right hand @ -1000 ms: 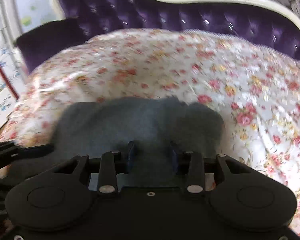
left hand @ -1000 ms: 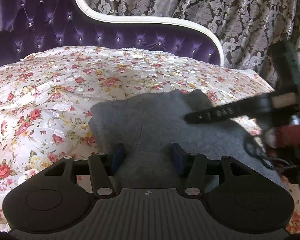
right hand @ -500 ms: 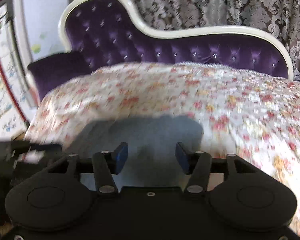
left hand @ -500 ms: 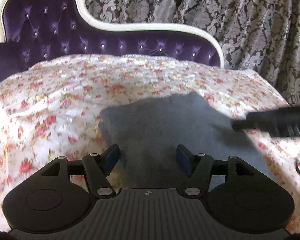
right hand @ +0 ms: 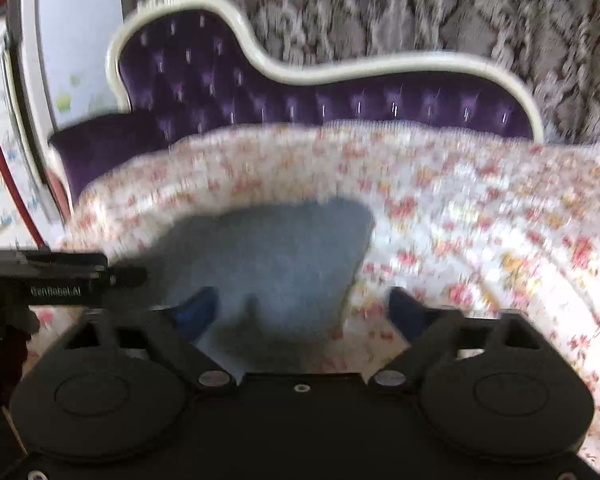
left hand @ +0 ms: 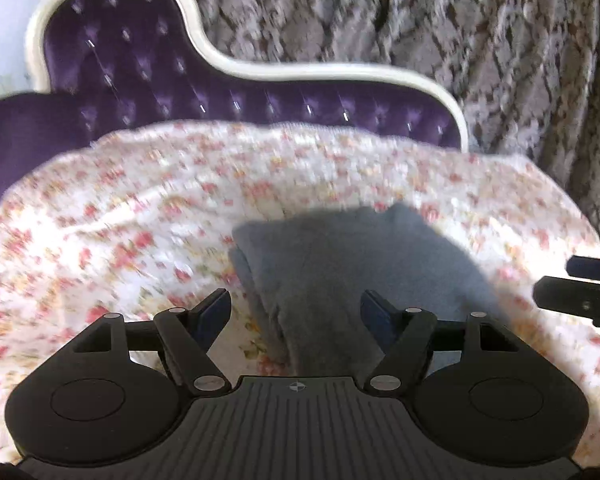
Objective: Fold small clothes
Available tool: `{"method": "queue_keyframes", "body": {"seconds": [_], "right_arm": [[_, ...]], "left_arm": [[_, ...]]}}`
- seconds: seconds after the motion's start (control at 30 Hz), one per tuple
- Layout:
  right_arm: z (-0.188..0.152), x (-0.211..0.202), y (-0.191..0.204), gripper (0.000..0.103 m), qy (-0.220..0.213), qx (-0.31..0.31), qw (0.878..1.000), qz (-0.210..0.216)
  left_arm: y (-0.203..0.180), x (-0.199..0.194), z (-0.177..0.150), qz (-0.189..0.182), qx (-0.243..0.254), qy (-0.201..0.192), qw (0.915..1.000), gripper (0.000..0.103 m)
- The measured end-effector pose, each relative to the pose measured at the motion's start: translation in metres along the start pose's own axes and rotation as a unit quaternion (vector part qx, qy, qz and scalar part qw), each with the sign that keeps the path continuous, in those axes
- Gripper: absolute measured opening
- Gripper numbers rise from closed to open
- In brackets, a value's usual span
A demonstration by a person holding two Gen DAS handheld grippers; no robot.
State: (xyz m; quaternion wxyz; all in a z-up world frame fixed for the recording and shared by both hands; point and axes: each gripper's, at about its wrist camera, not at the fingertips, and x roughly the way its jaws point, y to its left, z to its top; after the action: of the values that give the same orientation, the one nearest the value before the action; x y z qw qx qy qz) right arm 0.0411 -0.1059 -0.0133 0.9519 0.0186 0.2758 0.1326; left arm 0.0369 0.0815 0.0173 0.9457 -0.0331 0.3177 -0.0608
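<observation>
A folded grey garment [left hand: 356, 264] lies on the floral cover, its stacked edges showing on its left side. My left gripper [left hand: 296, 312] hovers above its near end, jaws opening, nothing pinched between the blue pads. In the right wrist view the same grey garment [right hand: 272, 256] lies ahead and slightly left. My right gripper [right hand: 302, 312] stands over its near right corner, jaws opening wide and empty. The right gripper's tip [left hand: 580, 296] pokes in at the left view's right edge; the left gripper's finger [right hand: 64, 280] shows at the right view's left edge.
A floral cover [left hand: 120, 220] spreads over a purple tufted sofa with a cream frame [left hand: 300, 68]. Patterned grey curtains [left hand: 480, 32] hang behind. A pale wall and a red cord [right hand: 4, 176] are at the far left of the right wrist view.
Both grippers let go of the grey garment, opened wider and pulled back and up. The right gripper swung away to the right, off the cloth. The garment stays folded on the cover.
</observation>
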Motion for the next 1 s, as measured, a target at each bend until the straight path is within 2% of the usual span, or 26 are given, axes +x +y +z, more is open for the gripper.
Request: {"method": "queue_keyframes", "body": {"seconds": [0.13, 0.33, 0.5, 0.73, 1.0], "right_arm": [[0.010, -0.022, 0.003, 0.102, -0.036, 0.028, 0.999, 0.008], [0.013, -0.029, 0.008, 0.102, -0.024, 0.061, 0.997, 0.033], [0.003, -0.035, 0.021, 0.102, -0.018, 0.052, 0.998, 0.012], [-0.004, -0.044, 0.035, 0.102, -0.002, 0.039, 0.999, -0.021], [-0.013, -0.056, 0.052, 0.102, -0.004, 0.023, 0.999, -0.029]], "left_arm": [[-0.015, -0.028, 0.012, 0.035, 0.007, -0.019, 0.9992, 0.076], [-0.022, -0.035, 0.014, 0.027, 0.003, 0.005, 0.9996, 0.077], [-0.021, -0.031, 0.003, 0.027, -0.006, 0.043, 0.9987, 0.077], [-0.021, -0.037, -0.008, 0.041, -0.018, 0.055, 0.9975, 0.077], [-0.020, -0.044, -0.015, 0.041, -0.024, 0.060, 0.9971, 0.077]]}}
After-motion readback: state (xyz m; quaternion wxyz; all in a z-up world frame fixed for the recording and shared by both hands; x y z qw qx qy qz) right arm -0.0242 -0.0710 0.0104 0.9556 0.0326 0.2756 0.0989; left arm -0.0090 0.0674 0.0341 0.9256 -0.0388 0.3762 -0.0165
